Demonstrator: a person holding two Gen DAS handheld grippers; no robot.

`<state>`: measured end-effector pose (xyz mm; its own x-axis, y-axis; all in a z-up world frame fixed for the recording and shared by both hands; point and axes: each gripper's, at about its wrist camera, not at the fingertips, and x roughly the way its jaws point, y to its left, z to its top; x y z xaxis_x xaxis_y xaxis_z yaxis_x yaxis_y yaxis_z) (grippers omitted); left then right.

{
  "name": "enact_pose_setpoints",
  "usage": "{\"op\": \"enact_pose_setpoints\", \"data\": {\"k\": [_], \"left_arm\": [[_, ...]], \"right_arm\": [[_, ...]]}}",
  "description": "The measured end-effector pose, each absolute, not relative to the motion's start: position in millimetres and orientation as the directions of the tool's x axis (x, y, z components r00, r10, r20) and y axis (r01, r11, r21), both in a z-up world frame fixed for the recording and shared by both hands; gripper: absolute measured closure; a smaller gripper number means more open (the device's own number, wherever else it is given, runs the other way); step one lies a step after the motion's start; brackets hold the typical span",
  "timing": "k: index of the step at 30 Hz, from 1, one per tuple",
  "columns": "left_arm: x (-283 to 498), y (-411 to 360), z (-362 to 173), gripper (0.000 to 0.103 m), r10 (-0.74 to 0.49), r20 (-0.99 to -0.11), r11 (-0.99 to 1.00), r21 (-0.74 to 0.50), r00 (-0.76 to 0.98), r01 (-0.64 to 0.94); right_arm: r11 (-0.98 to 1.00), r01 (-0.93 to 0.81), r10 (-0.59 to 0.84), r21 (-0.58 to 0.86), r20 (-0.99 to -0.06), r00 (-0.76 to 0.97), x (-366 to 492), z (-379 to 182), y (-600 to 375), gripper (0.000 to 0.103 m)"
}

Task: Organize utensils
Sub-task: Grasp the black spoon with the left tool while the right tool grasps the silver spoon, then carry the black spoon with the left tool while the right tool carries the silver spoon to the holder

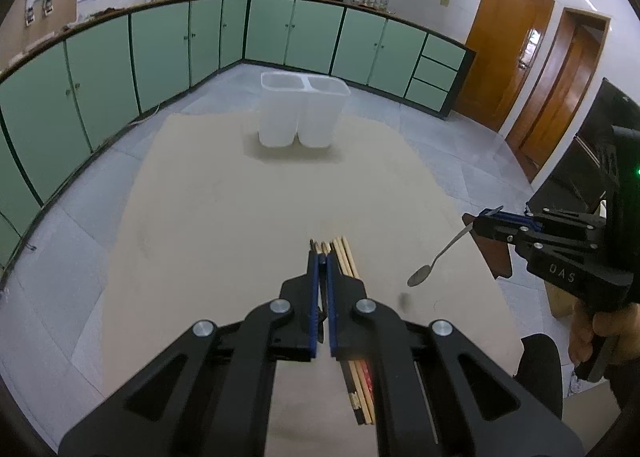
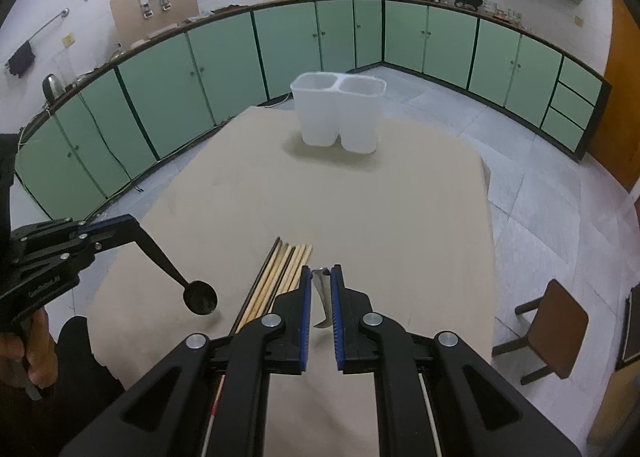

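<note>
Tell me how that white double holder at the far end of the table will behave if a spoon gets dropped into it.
The white double holder looks like thin, translucent plastic with nothing visible inside, so it is probably light and may slide on the table. It stands tall on narrowing bases, so a sideways knock near the rim could tip it. It looks stiff rather than floppy.

Dim even indoor light, soft shadows, heavy fisheye bending (dark vignetted corners)

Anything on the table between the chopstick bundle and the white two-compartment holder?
Nothing: both wrist views show bare tan tabletop from the wooden chopsticks to the holder.
</note>
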<state>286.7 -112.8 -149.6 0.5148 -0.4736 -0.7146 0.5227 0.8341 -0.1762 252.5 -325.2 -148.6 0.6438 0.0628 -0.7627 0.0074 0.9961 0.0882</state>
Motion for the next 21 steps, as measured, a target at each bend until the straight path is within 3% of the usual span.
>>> {"op": "enact_pose_setpoints", "data": {"k": [21], "left_arm": [[381, -147, -60, 0.100, -0.489, -0.646, 0.826, -0.127, 0.586, 0.550]], "right_arm": [[0.999, -0.005, 0.038, 0.048, -0.706, 0.708, 341, -67, -351, 0.093]]}}
